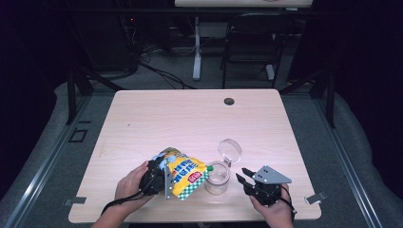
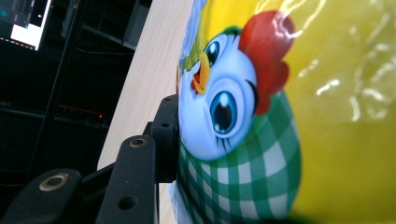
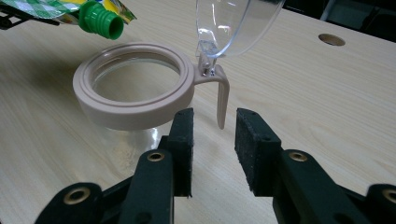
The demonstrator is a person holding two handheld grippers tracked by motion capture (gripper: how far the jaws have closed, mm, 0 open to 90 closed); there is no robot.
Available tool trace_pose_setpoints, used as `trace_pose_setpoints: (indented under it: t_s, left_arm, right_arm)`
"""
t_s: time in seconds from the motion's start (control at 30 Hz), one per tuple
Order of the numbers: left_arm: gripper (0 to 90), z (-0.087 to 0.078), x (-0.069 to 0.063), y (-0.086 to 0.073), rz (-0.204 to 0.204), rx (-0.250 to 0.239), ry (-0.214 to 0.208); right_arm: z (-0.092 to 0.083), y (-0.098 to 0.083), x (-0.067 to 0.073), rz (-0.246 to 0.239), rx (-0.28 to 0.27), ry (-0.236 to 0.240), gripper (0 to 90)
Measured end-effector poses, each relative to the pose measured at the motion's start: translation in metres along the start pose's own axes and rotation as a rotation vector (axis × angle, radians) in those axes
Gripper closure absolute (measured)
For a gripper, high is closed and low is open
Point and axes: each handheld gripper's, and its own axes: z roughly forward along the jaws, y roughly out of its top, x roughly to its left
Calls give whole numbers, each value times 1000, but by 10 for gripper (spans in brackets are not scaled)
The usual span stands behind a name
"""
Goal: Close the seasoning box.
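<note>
Gripping a yellow pouch [image 1: 184,174], the left claw [image 1: 159,176] sits near the front edge of the bench [image 1: 190,114], left of centre. Its jaws are clamped on the pouch's base end; in the left gripper view one black pad presses flat on the printed film [image 2: 280,116] beside a cartoon chicken and green checks. The pouch lies tipped on its side, its long axis running roughly along the front edge, and its green spout [image 3: 100,19] points toward the right, reaching just over the rim of a jar [image 1: 217,177].

At the same depth on the right, the right claw [image 1: 243,177] hovers near the front edge with its jaws apart and nothing between them. It points left at the jar, which stands just ahead of the pads without touching them. In the right gripper view the jar's beige collar [image 3: 135,88] is open at the top, with a small latch tab hanging down in line with the gap between the jaws.

Farther back, the jar's clear lid [image 1: 230,149] stands hinged up behind the collar. Beyond it the bench runs bare to a cable hole [image 1: 229,101] near the far edge.
</note>
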Motion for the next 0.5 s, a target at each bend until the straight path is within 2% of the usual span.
trace_pose_setpoints:
  t_s: [0.5]
  left_arm:
    - [604,-5,0,3,53,17,50]
  right_arm:
    - [1,1,2,-11,-1,16,671]
